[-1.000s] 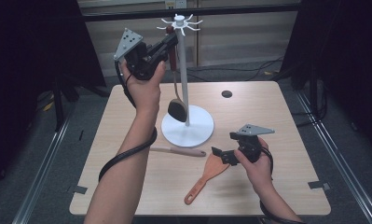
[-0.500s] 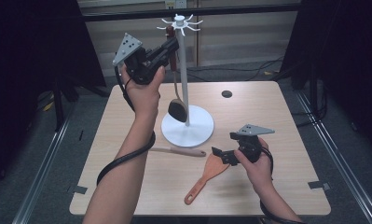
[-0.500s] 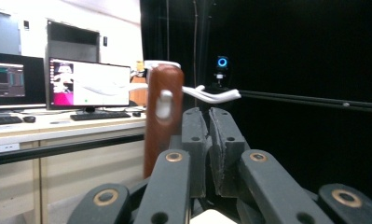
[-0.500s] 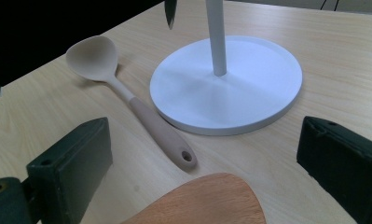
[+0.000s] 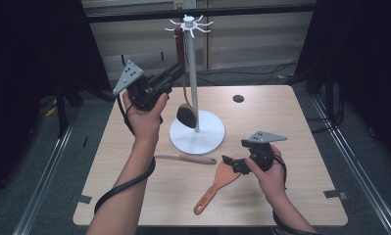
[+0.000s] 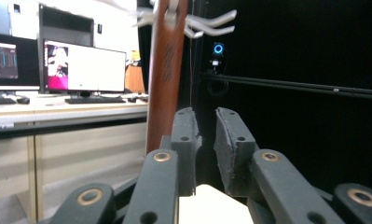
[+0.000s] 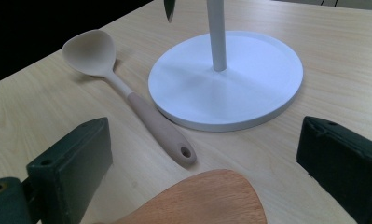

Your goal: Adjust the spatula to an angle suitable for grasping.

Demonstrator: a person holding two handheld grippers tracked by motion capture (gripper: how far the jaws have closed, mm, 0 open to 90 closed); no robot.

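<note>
White stand (image 5: 197, 131) sits mid-table, its pole and top hooks (image 5: 188, 25) blocking the centre. Brown-handled ladle (image 5: 184, 90) hangs just left of the pole, tight gap there. Beige spoon (image 5: 184, 158) lies just near of the base; orange spatula (image 5: 217, 185) crowds the near-right strip. Free passage: far-right table (image 5: 281, 105) around the small dark disc (image 5: 238, 98), and the near-left corner.

- The table (image 5: 301, 147) is evenly lit from above; the surroundings fall to near black.
- Soft shadows lie beside the white stand base (image 5: 207, 139).
- In the left gripper view, monitors (image 6: 83, 65) glow brightly on the far left; the near jaws look slightly soft.
- The right gripper view is sharp, without glare.
</note>
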